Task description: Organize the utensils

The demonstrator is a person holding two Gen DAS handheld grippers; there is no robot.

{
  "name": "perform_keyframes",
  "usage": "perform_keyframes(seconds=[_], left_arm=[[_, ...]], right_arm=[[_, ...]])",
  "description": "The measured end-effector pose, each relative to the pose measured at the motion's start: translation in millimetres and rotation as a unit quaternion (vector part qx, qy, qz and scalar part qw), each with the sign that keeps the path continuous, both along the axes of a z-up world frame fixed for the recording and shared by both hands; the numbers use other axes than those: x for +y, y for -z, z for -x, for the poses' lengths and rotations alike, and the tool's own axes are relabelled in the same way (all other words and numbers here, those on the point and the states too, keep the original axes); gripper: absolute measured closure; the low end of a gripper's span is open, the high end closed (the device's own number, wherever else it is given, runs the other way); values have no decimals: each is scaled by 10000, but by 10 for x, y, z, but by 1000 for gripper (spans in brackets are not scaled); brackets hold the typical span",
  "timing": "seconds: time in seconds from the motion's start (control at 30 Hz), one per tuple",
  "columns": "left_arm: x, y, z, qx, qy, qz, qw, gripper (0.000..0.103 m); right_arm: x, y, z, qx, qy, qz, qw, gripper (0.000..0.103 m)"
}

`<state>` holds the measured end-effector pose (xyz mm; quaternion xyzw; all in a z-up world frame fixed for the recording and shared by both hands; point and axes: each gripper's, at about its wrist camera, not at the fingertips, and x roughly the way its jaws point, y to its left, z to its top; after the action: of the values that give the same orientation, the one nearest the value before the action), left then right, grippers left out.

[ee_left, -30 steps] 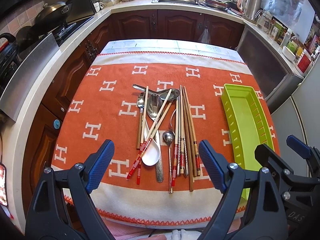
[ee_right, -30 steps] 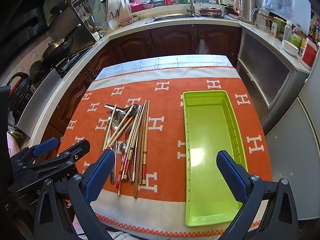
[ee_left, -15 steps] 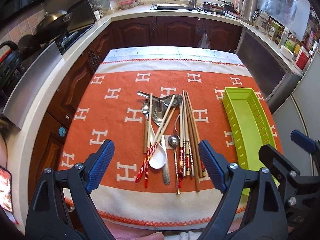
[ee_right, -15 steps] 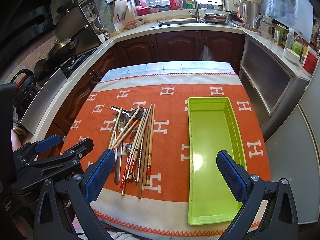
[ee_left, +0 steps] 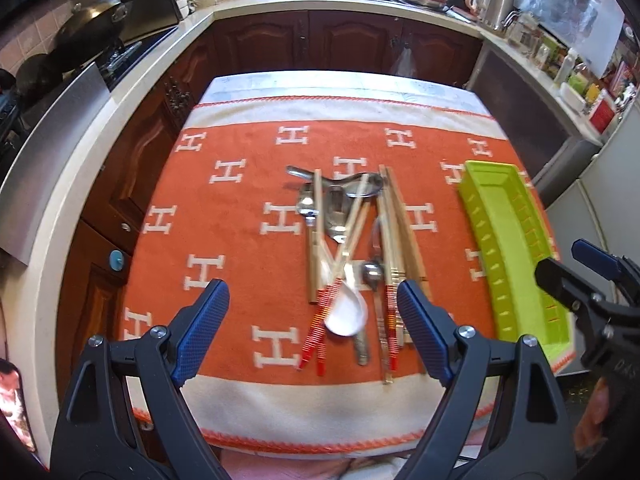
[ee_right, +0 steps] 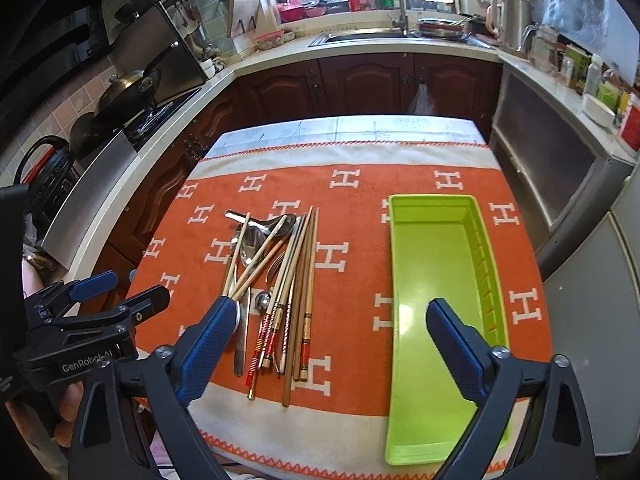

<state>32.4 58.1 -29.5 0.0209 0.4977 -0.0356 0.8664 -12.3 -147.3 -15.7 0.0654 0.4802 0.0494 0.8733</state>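
A pile of utensils [ee_left: 352, 248] [ee_right: 276, 276] lies mid-cloth: wooden chopsticks [ee_right: 304, 280], metal spoons [ee_left: 340, 204] and a white ceramic spoon [ee_left: 346, 314]. To its right stands an empty lime-green tray [ee_left: 504, 240] [ee_right: 432, 280]. My left gripper [ee_left: 311, 292] hovers open above the near end of the pile, holding nothing. My right gripper [ee_right: 332, 312] hangs over the cloth between pile and tray; its jaws are closing with nothing between them. Each gripper shows in the other's view, the right gripper [ee_left: 580, 276] by the tray and the left gripper [ee_right: 116, 292] left of the pile.
An orange cloth [ee_left: 240, 280] with white H marks covers the small table [ee_right: 340, 128]. Dark wood cabinets and a pale counter [ee_right: 400, 44] wrap around it, with a stove and pans at the left and a sink at the back.
The pile has slid to the right in the left wrist view, now blurred, as my left gripper moved left. My right gripper's jaws have narrowed a little.
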Motion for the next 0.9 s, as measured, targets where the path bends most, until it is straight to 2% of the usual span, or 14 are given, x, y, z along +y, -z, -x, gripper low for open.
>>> perform_keyframes(seconds=[0.07,0.2,0.47,0.6,0.67,0.77,0.9], left_arm=[[87,66,-52,30,-38,-31,10000,26],[265,235,-175,203,-152,-22,9997,36],[357,625,-361,310,6,-126,9994,37],[363,833,-477,587,150,116,9981,40],[386,948,-556,765,168,271,9966,49],[418,1088,-662,998,182,506,9936,68],[409,1160,-754,1012,294,666,9922,77]], right_arm=[[21,94,-91,154,-72,-35,9998,23],[51,288,-262,413,-151,-183,9989,26],[217,665,-605,746,-356,-343,9960,38],[325,854,-737,935,-500,-450,9933,48],[377,950,-785,1020,-572,-508,9918,52],[439,1097,-875,1108,-613,-498,9907,59],[444,1299,-1007,1316,-593,-552,9880,74]])
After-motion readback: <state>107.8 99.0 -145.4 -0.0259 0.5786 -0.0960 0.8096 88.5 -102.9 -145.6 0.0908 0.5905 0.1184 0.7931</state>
